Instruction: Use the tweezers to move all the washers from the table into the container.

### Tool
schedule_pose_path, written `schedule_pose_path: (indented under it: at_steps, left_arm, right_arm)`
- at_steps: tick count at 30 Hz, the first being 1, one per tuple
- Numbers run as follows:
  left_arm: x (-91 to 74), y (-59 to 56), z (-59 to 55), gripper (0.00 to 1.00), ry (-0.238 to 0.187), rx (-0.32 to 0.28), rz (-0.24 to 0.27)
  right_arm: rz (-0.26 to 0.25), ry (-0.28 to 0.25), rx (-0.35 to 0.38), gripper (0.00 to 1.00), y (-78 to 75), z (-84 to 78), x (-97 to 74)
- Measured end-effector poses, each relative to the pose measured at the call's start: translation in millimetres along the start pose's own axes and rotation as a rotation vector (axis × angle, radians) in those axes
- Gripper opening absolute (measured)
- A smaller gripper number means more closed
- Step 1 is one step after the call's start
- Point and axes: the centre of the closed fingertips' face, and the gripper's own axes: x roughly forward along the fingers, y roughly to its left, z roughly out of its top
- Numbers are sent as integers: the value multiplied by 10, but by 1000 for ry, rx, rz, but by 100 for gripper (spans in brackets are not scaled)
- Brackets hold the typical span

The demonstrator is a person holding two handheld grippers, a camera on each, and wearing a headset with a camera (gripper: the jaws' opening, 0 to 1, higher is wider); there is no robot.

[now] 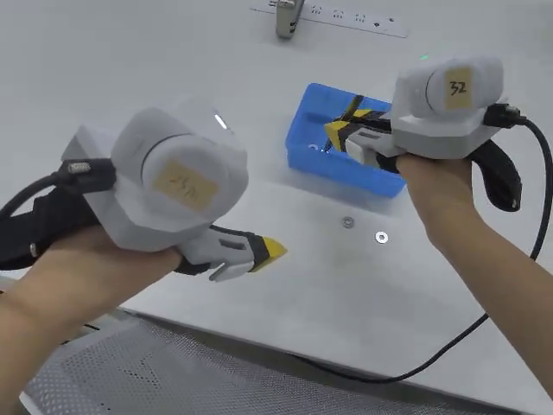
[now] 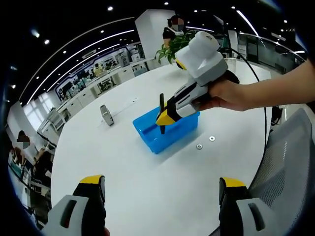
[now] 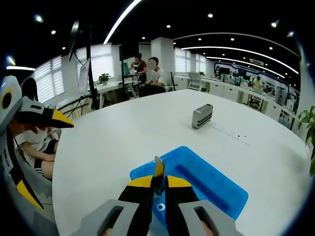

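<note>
Tweezers half-hidden in right gripper

On table, container; two washers just before it; metal block behind.

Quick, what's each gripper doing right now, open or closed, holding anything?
Left gripper: open, holding nothing.
Right gripper: closed on the tweezers, over the blue container.

Head cam looks down at table; L cam sees shared container farther off, R cam close.
</note>
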Motion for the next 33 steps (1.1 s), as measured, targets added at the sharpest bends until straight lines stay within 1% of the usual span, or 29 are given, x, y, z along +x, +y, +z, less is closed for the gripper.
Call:
schedule_pose_path:
  at_steps: [5, 9, 13, 14, 17, 22, 29, 31, 33]
  left_arm:
    - [3, 11, 18, 99, -5, -6, 1]
    - [-1, 10, 17, 98, -7, -5, 4]
    - [-14, 20, 37, 98, -21, -16, 7]
    - [-18, 26, 47, 99, -26, -19, 7]
    - [-47, 56, 100, 99, -53, -41, 8]
    - [-71, 65, 133, 99, -60, -37, 15]
    - [-98, 67, 140, 98, -63, -36, 18]
    - [-101, 72, 145, 98, -63, -33, 19]
    - [-100, 73, 149, 98, -60, -28, 20]
  right_arm:
    - [0, -6, 34, 4, -5, -17, 25]
    - [-3, 19, 19, 4, -10, -81, 49]
    - [2, 35, 20, 4, 0, -135, 53]
    - [-1, 28, 22, 4, -3, -122, 50]
    - [-4, 36, 27, 5, -10, -132, 39]
    - [-9, 36, 45, 5, -20, -134, 14]
    - [-30, -2, 87, 5, -62, -50, -110]
    - [-32, -19, 99, 5, -71, -7, -166]
    - [-40, -39, 96, 5, -82, 59, -235]
